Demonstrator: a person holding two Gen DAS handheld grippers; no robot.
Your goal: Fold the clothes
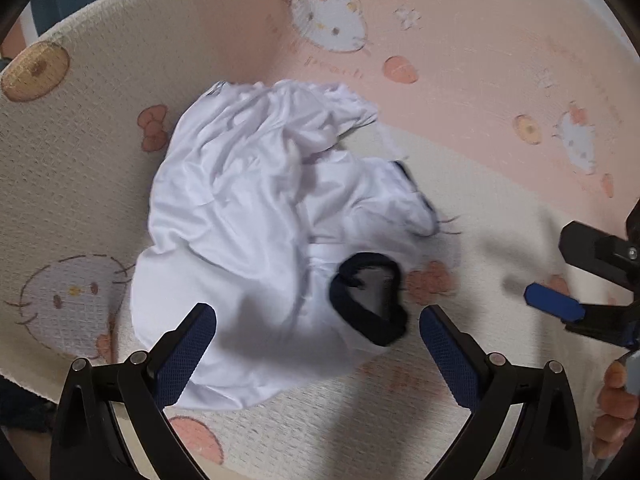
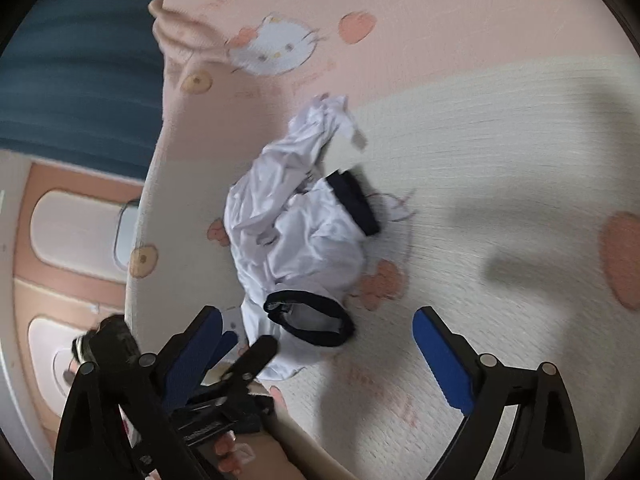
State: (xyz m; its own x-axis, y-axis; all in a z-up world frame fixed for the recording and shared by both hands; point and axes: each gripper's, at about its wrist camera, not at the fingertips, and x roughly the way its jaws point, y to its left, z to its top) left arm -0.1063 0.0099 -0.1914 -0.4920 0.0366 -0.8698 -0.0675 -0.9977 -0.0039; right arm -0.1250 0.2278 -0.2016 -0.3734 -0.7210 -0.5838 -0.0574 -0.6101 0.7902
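A crumpled white garment (image 1: 240, 220) with dark navy trim lies on a cartoon-cat bed cover (image 1: 480, 80). One navy-edged opening (image 1: 368, 300) sits at the near end of the heap; a second navy cuff (image 2: 356, 204) shows farther along. My left gripper (image 1: 316, 316) is open, its fingers straddling the near end and the navy opening. My right gripper (image 2: 318, 316) is open too, just right of the garment (image 2: 288, 232), with the navy opening (image 2: 308, 320) near its left finger. Each view shows the other tool: the right gripper (image 1: 556, 268) and the left gripper (image 2: 244, 346).
The cover (image 2: 480, 140) is pink at the far side and cream near me. Its left edge drops off beside orange and cream panels (image 2: 72, 232), with a dark blue surface (image 2: 80, 80) behind. A person's hand (image 1: 616, 400) holds the right tool.
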